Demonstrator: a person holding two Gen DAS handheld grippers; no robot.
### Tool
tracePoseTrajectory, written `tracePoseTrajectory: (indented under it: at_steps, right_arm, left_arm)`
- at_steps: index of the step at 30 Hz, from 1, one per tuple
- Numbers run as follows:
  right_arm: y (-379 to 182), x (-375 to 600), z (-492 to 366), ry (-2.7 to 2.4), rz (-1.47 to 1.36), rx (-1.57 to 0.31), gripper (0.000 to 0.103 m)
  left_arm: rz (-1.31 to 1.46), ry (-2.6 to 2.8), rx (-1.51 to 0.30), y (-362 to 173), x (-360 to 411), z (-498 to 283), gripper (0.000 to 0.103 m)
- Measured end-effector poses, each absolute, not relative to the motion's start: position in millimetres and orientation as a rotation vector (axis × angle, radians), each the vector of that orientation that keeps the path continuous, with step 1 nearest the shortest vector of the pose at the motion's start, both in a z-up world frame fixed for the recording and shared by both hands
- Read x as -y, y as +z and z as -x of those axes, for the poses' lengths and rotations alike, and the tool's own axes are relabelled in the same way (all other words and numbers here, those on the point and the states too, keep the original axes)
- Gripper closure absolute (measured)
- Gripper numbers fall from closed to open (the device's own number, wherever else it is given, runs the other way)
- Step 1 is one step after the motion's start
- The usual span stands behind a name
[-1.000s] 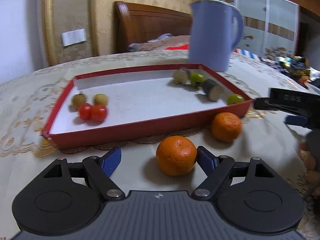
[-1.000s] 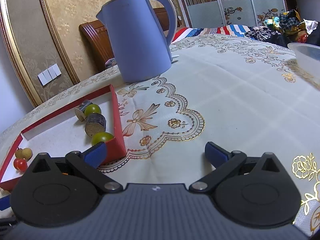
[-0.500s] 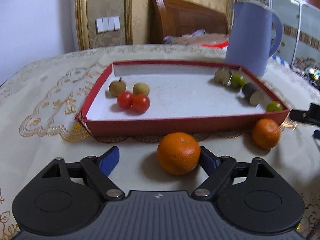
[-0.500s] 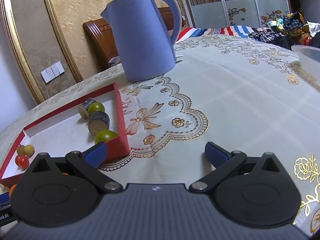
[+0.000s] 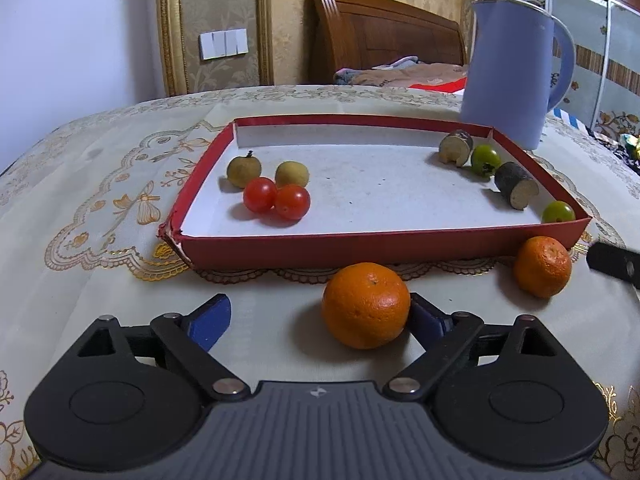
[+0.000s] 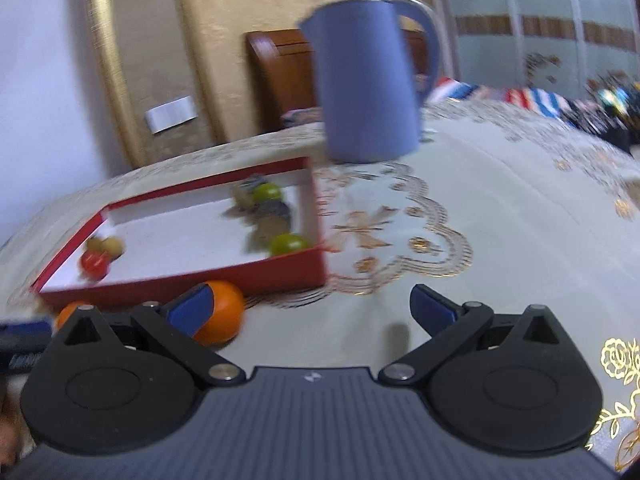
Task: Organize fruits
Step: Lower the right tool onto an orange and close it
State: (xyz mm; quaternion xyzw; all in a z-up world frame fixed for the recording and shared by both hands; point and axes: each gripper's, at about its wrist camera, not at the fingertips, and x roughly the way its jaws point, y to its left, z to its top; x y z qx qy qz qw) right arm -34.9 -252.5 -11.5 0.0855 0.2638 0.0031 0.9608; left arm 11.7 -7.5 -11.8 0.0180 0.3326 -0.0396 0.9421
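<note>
Tray point(image 5: 400, 250), red card walls, white floor, shallow and rectangular, lay mid-frame on a cream gold-embroidered cloth point(image 5: 100, 184). At its left end: two round red tomatoes point(image 5: 276, 200), touching, and two dull yellow-brown fruits point(image 5: 244, 168) behind them. Along its right wall: two cut brown stubs point(image 5: 515, 190) and two small green fruits point(image 5: 485, 160).

Outside, below the tray's front wall: large orange point(image 5: 366, 305), pebbled skin, lower centre; a smaller orange point(image 5: 542, 266) at right, beside the tray's corner.

Kettle point(image 5: 512, 68), smooth lilac plastic, stood upper right behind the tray.

Left gripper point(image 5: 320, 318), blue pads, was opening; the large orange sat between its jaws against the right pad, the left pad well clear.

Right gripper point(image 6: 312, 306) stood wide, only cloth between its pads; that view is blurred.
</note>
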Motion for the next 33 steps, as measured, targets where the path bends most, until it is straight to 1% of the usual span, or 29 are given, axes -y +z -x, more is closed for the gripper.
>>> tracePoseTrajectory:
  at_steps: [8,17,23,27,29,31,33]
  right_arm:
    - [-9.5,217.6,27.2,0.047,0.004,-0.578,0.000]
    - [-17.3,214.6,3.7,0.044,-0.078,-0.652,0.001]
    - [-20.3,218.2,-0.5,0.019,-0.107,-0.665,0.003]
    - [-19.5,210.2,-0.4,0.028,-0.060,-0.662,0.010]
    - [-19.6,206.1,-0.9,0.044,-0.039,-0.663,0.016]
    - [-20.5,203.7,-3.3,0.052,-0.028,-0.679,0.025]
    - [-20.7,202.1,-4.3,0.051,-0.019,-0.686,0.026]
  left_arm:
    - [-0.019,-0.041,-0.685,-12.3,2.3,-14.7,0.006]
    - [-0.021,-0.040,-0.685,-12.2,2.3,-14.0,0.006]
    - [-0.023,-0.040,-0.685,-12.2,2.2,-13.9,0.006]
    - [-0.024,-0.039,-0.685,-12.3,2.1,-13.9,0.006]
    - [-0.024,-0.040,-0.685,-12.3,2.3,-14.0,0.006]
    - [-0.023,-0.040,-0.685,-12.3,2.2,-14.0,0.006]
    - [-0.024,-0.040,-0.685,-12.3,2.0,-14.0,0.006]
